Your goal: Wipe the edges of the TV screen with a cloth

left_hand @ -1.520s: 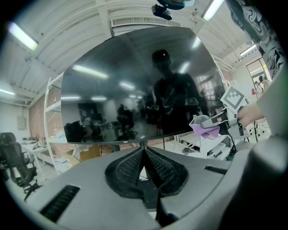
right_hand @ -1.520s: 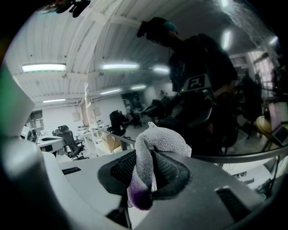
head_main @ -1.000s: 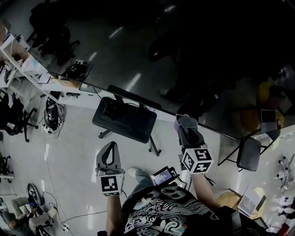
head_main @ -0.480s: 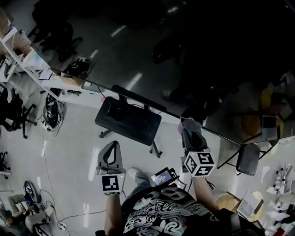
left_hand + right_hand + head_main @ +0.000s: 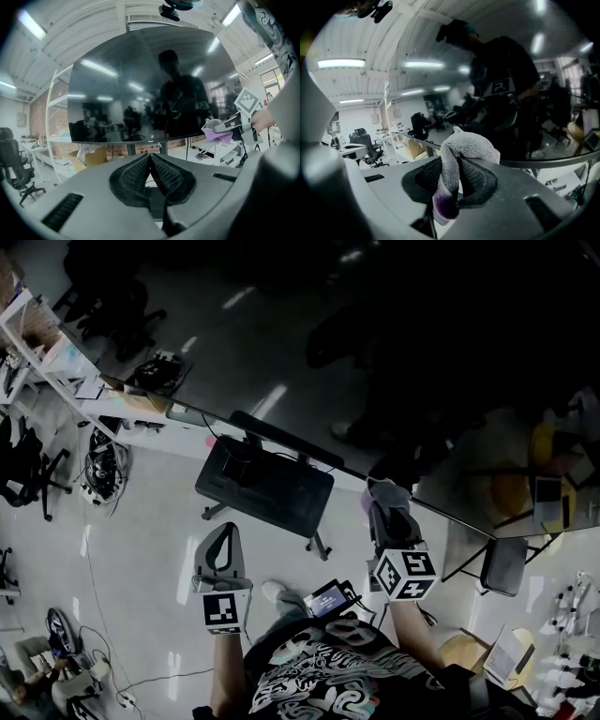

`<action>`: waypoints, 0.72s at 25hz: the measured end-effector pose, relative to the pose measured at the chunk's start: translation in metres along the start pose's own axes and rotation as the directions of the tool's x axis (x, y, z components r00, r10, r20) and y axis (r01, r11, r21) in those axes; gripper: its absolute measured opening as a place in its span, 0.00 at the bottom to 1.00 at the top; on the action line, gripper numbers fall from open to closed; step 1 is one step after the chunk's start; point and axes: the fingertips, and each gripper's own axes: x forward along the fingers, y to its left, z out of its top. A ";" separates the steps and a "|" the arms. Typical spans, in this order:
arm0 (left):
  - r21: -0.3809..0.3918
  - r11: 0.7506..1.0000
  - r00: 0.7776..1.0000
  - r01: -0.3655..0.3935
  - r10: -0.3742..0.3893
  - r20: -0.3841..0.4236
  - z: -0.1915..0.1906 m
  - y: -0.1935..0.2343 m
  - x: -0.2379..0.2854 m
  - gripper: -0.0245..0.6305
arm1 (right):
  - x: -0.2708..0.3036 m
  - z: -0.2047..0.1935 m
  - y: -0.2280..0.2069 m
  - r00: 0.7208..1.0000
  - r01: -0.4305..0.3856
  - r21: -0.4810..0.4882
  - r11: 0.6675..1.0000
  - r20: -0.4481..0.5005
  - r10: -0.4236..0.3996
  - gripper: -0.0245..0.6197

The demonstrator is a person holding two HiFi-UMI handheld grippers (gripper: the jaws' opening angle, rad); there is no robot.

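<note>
Just beside the lower edge of the TV screen (image 5: 145, 84), the cloth (image 5: 465, 149) is pinched in the right gripper (image 5: 457, 165). Only the left gripper view shows it near the screen's corner. The left gripper (image 5: 150, 158), jaws pressed together and empty, faces the screen, with a white shelf (image 5: 53, 123) and an office chair (image 5: 13, 165) to one side.

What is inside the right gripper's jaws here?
A grey cloth with a purple end is pinched in the right gripper and bunched over the jaw tips. The stretch of cloth clamped between the jaws is covered.

A bunched grey-and-purple cloth (image 5: 461, 150) sits just beside the dark, glossy TV screen's (image 5: 140, 84) lower edge.
</note>
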 end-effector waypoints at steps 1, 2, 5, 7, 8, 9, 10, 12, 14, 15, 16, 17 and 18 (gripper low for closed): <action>-0.002 1.000 1.000 -0.002 0.002 0.000 -0.001 0.003 0.001 0.06 | 0.002 0.000 0.002 1.000 -0.001 -0.001 1.000 -0.001 0.001 0.21; -0.006 1.000 1.000 -0.003 0.003 0.000 -0.002 0.007 0.003 0.06 | 0.005 0.000 0.005 1.000 -0.003 -0.001 1.000 -0.002 0.003 0.21; -0.013 1.000 1.000 -0.003 0.003 0.000 -0.007 0.017 0.007 0.06 | 0.013 -0.001 0.013 1.000 -0.005 0.003 1.000 -0.003 0.005 0.21; -0.014 1.000 1.000 -0.001 0.001 0.003 -0.008 0.022 0.008 0.06 | 0.017 -0.001 0.018 1.000 -0.006 0.005 1.000 -0.004 0.006 0.21; -0.013 1.000 1.000 0.000 0.000 0.005 -0.007 0.024 0.009 0.06 | 0.018 -0.001 0.020 1.000 -0.006 0.006 1.000 -0.004 0.006 0.21; -0.013 1.000 1.000 0.001 -0.001 0.007 -0.007 0.026 0.010 0.06 | 0.019 0.000 0.022 1.000 -0.007 0.006 1.000 -0.004 0.007 0.21; -0.013 1.000 1.000 0.001 -0.001 0.010 -0.006 0.029 0.011 0.06 | 0.020 0.000 0.024 1.000 -0.007 0.007 1.000 -0.003 0.007 0.21; -0.012 1.000 1.000 0.001 -0.001 0.013 -0.005 0.034 0.014 0.06 | 0.024 0.001 0.028 1.000 -0.007 0.007 1.000 -0.003 0.007 0.21; -0.011 1.000 1.000 0.000 0.000 0.014 -0.004 0.039 0.016 0.06 | 0.027 0.002 0.031 1.000 -0.009 0.006 1.000 -0.004 0.009 0.21; -0.011 1.000 1.000 0.000 0.000 0.015 -0.004 0.041 0.017 0.06 | 0.028 0.002 0.033 1.000 -0.009 0.007 1.000 -0.004 0.009 0.21; -0.011 1.000 1.000 0.000 0.000 0.016 -0.004 0.043 0.018 0.06 | 0.030 0.003 0.035 1.000 -0.009 0.008 1.000 -0.004 0.009 0.21; -0.011 1.000 1.000 0.000 0.000 0.017 -0.003 0.046 0.018 0.06 | 0.031 0.003 0.036 1.000 -0.009 0.009 1.000 -0.005 0.009 0.21; -0.011 1.000 1.000 -0.001 0.001 0.017 -0.003 0.048 0.018 0.06 | 0.032 0.004 0.038 1.000 -0.010 0.009 1.000 -0.005 0.010 0.21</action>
